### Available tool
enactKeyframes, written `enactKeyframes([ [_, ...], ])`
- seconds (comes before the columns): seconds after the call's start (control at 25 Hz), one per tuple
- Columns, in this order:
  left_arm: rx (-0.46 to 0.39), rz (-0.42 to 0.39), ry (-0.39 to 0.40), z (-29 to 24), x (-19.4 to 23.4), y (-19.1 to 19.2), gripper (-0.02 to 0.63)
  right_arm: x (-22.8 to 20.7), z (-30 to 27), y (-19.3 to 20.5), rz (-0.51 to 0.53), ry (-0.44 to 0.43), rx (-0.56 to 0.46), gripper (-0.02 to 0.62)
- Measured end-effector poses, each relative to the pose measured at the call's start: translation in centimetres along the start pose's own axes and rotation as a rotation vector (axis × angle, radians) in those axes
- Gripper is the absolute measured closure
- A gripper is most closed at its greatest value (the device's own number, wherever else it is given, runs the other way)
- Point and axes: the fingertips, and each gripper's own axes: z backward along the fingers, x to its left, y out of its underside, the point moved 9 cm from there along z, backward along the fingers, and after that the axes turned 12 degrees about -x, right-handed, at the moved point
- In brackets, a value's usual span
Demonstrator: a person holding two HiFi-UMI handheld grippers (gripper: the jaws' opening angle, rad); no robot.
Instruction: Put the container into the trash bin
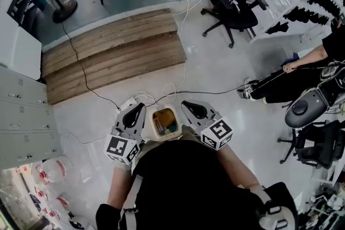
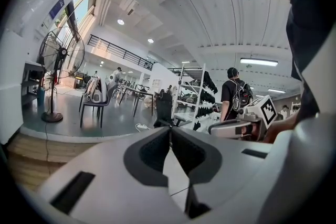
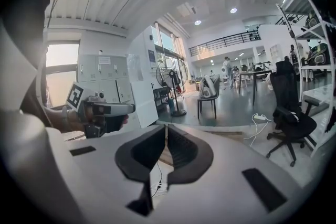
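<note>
So the trash bin point(image 1: 166, 122) only turns up in the head view. It's a small beige tub with rounded corners, seen straight from above, on the pale floor right between the left gripper point(image 1: 139, 110) and the right gripper point(image 1: 188, 106), close to both. Inside there's something yellowish-brown and a blue-green bit. I honestly can't tell if that's the container.

Neither gripper view catches the bin at all, since both look out level across the room. What they do show is the jaws. The left pair is closed tip to tip with nothing between them, and the right pair is the same, pinched together and empty. Each camera also catches the other gripper off to the side with its marker cube.

The left gripper view has a standing fan point(image 2: 59, 55) off to its left. The right gripper view has a black office chair point(image 3: 289, 107) to its right. From above, a wooden platform point(image 1: 113, 51) lies past the jaw tips, with cables point(image 1: 178, 62) trailing across the floor towards them.
</note>
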Motion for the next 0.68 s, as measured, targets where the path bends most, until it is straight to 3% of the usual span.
enactKeyframes([
  [0.68, -0.022, -0.009, -0.018, 1.3, 0.5, -0.6, 0.598, 0.9, -0.1, 0.2, -0.028, 0.003, -0.013, 0.571],
])
